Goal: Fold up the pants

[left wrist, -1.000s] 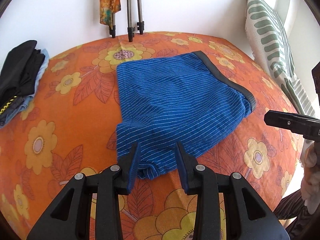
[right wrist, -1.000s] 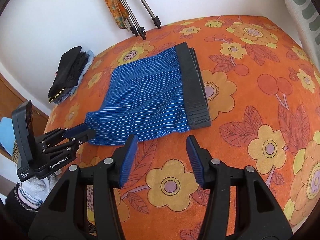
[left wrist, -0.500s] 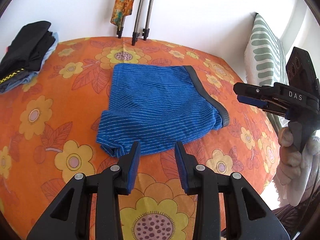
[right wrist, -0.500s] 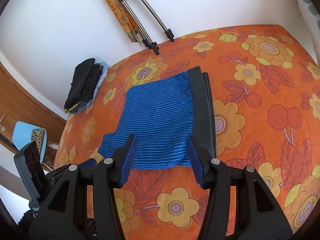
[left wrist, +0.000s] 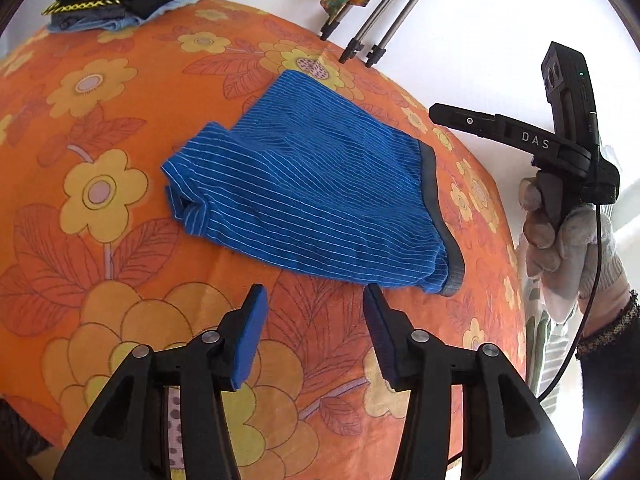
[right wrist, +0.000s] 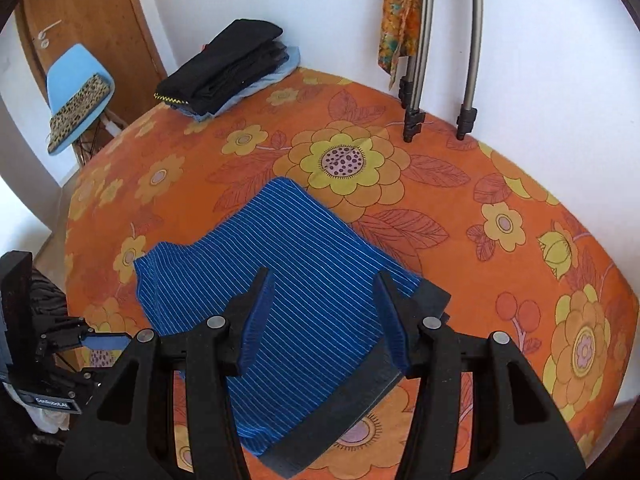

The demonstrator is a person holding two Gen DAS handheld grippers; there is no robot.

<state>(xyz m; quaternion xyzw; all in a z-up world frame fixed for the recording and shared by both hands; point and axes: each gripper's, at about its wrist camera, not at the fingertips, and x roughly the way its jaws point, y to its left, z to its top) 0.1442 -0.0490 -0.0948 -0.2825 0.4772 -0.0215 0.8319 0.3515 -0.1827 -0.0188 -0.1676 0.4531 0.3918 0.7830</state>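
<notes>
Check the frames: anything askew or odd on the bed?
Only small things. The blue striped shorts lie folded but skewed, with one leg hem bunched and gaping open. Both tongs, left and right, are open and hold nothing. The stack of dark clothes near the wall looks tidy.

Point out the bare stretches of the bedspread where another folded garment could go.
Free: the wide stretch right of the blue shorts, running from the tripod legs toward the bedspread edge; also between the shorts and the folded clothes pile. Crowded: the near edge, where both open grippers hover.
</notes>
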